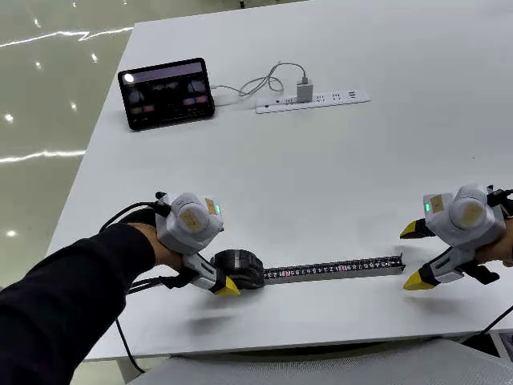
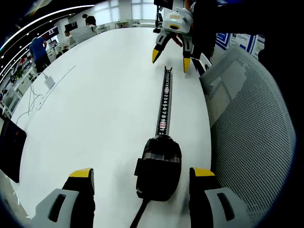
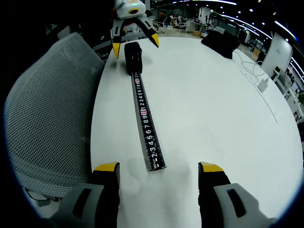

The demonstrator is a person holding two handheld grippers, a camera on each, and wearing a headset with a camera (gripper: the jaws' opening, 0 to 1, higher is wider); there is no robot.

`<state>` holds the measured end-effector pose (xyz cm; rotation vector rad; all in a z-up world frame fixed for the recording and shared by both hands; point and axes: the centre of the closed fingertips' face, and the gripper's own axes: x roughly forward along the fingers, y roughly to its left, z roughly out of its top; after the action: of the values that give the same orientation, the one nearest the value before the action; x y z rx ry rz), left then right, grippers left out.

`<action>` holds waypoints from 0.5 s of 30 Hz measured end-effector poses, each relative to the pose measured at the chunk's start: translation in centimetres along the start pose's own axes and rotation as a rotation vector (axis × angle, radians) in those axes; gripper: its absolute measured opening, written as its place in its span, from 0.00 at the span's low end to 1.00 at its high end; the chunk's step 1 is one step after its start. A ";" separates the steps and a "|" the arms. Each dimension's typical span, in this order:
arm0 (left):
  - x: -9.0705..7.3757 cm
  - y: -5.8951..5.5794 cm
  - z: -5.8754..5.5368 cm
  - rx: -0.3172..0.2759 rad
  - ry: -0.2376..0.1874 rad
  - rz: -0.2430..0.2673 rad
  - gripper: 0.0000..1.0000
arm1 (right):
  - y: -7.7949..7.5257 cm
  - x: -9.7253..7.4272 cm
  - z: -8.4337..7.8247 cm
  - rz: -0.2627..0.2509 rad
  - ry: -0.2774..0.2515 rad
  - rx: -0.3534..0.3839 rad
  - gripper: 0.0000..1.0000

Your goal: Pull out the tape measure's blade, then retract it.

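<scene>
A: tape measure (image 1: 238, 269)?
B: near the tabletop (image 1: 321, 160) front edge, blade (image 1: 333, 268) lying out along it.
A: jaws?
B: left hand-held gripper (image 2: 142, 173) spread, straddling the body with gaps both sides. right hand-held gripper (image 1: 413, 256) spread at the blade tip, not touching.

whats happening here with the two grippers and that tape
A person holds a gripper in each hand over a white table. The left gripper has its open jaws either side of the black tape measure case, not clamped on it. The blade lies extended flat on the table, its tip at the mouth of the right gripper, whose jaws are wide open and off it. The blade is out, not yet retracted.
</scene>
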<state>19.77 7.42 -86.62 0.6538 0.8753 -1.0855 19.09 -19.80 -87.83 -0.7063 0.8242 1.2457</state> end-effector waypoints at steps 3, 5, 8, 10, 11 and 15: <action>-0.3 0.7 -0.4 -0.089 -0.016 0.035 0.90 | -0.3 -0.2 0.3 -0.030 -0.030 0.032 0.73; -0.6 1.2 -0.5 -0.186 -0.041 0.057 0.93 | -0.4 -0.2 0.2 -0.040 -0.046 0.059 0.77; -1.0 1.7 -0.4 -0.258 -0.108 0.075 1.00 | -0.7 -0.3 -0.3 -0.077 -0.094 0.157 0.82; -1.4 1.8 -0.5 -0.255 -0.131 0.094 1.00 | -0.8 -0.5 -0.3 -0.094 -0.115 0.191 0.88; -1.5 1.7 -0.7 -0.258 -0.139 0.101 1.00 | -1.0 -0.6 -0.3 -0.110 -0.135 0.214 0.90; -2.0 1.8 -2.0 -0.262 -0.135 0.140 1.00 | -1.0 -1.0 -0.2 -0.136 -0.161 0.257 1.00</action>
<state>20.52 10.62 -85.88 0.4117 0.8246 -0.8606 19.88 -20.67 -87.02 -0.4407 0.7727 1.0367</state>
